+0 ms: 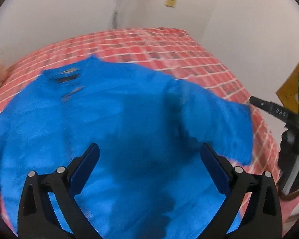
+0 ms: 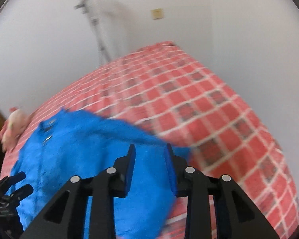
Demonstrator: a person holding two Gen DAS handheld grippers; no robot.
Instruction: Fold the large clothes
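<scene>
Across the near part of the bed (image 1: 189,45) lies the blue garment (image 1: 119,119), spread over the red checked cover with a dark label or print near its far edge. It looks like soft, light knit or jersey cloth: limp, likely to sag and drag when lifted, and not fragile. A pinch through a hem, a shoulder seam or a corner should hold better than a bite into the loose middle, where layers may bunch or slip apart.

Hanging over the cloth, the left gripper (image 1: 149,149) has its jaws wide apart with nothing between them. The right gripper (image 2: 149,149) sits above the garment's right edge, jaws partly apart; blue cloth shows behind the gap, but the pads do not seem to press on it. Both views are blurred. At the bed's far left corner lies a pale soft object (image 2: 14,127), unclear in kind, just beside the garment.
</scene>
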